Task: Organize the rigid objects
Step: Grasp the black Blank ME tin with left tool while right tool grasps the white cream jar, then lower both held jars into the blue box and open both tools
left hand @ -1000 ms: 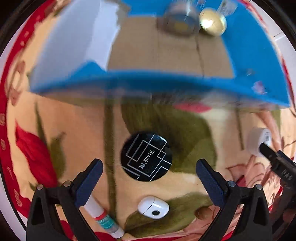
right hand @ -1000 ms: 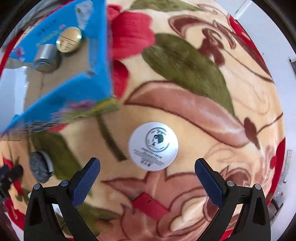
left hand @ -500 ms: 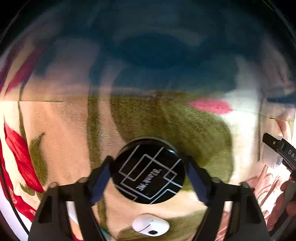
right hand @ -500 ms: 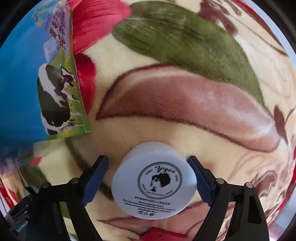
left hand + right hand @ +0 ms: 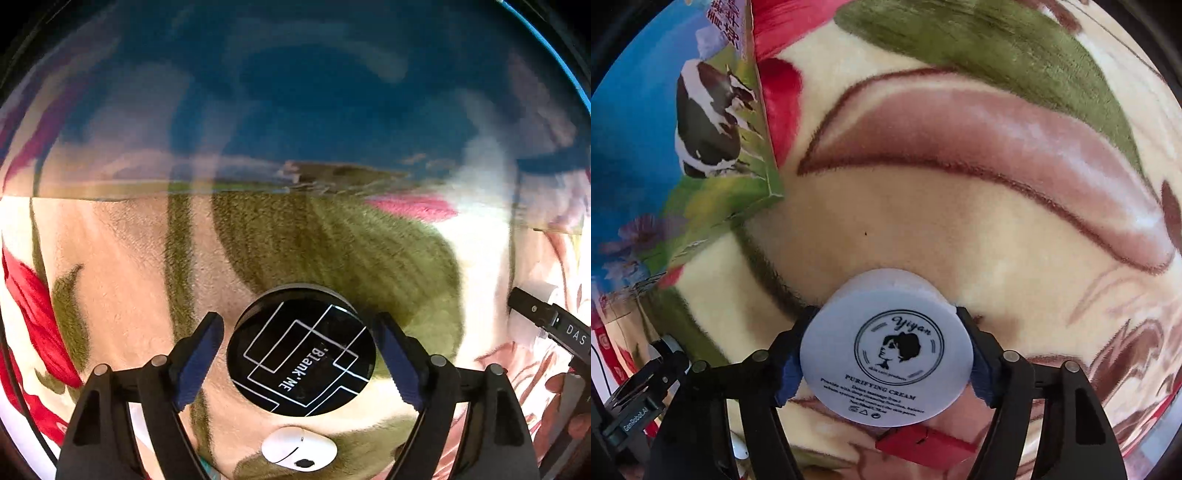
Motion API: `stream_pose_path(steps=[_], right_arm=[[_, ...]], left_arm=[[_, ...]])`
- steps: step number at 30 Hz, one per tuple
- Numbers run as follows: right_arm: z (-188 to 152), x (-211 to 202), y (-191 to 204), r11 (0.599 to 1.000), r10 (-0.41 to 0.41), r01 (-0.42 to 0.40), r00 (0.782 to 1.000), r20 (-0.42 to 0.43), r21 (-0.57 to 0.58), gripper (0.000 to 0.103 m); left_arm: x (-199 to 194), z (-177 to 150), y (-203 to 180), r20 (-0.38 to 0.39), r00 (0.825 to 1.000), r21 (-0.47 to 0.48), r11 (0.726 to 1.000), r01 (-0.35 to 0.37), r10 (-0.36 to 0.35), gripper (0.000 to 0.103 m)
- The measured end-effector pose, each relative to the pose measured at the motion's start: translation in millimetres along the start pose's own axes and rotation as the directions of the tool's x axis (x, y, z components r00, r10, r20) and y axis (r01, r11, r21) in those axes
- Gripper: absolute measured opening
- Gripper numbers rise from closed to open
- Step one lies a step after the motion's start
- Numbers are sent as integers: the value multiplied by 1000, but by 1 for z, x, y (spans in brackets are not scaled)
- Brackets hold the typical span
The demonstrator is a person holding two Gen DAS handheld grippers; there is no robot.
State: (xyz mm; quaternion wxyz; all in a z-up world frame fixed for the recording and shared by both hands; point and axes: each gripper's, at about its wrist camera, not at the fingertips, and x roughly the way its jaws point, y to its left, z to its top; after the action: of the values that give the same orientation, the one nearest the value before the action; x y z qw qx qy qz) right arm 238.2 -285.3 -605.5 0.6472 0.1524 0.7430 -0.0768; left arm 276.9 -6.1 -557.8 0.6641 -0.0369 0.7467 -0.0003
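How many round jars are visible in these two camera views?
2. The black jar sits between the left gripper fingers; the white cream jar is clamped in the right gripper. Others may be hidden.

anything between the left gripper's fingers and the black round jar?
Left wrist view: only thin slivers of floral blanket show between each blue finger pad and the black round jar. Left gripper brackets it, pads not touching.

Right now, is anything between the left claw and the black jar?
Nothing visible. The black jar sits on the blanket directly between the fingers of the left claw, with only a narrow bare gap on each side.
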Motion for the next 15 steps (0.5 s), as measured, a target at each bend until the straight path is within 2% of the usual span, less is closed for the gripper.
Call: stream_pose_path(steps=[2, 4, 5, 6, 7, 8, 11, 13, 15], right_arm=[[-1, 0, 0, 1000, 10, -10, 1000, -9, -2, 77], [6, 3, -1, 1000, 16, -17, 1000, -16, -10, 78], [8, 3, -1, 1000, 15, -15, 1000, -20, -15, 77], [25, 5, -5, 1000, 16, -16, 1000, -25, -15, 76], [24, 4, -5, 1000, 9, -10, 999, -30, -16, 73], [23, 9, 1, 1000, 4, -5, 999, -36, -20, 70], [24, 7, -1, 999, 9, -12, 998, -60, -49, 70], [8, 6, 8, 993, 7, -17, 997, -80, -120, 70], [-6, 7, 20, 982, 12, -31, 994, -106, -185, 70]], left_arm=[[-2, 7, -4, 7, 1000, 3, 1000, -22, 22, 90], [1, 7, -4, 6, 1000, 8, 1000, -19, 19, 90], [0, 7, -4, -1, 1000, 10, 1000, -1, 1, 89], [0, 7, -3, -6, 1000, 11, 1000, 18, -18, 76], [-1, 3, -4, -15, 999, 15, 999, 33, -32, 74], [-2, -1, -5, -17, 999, 28, 999, 38, -38, 74], [-3, -15, -8, -58, 993, 31, 994, 104, -102, 74], [6, -25, -6, -100, 983, 7, 988, 157, -155, 74], [17, -31, -5, -122, 982, 8, 989, 148, -146, 77]])
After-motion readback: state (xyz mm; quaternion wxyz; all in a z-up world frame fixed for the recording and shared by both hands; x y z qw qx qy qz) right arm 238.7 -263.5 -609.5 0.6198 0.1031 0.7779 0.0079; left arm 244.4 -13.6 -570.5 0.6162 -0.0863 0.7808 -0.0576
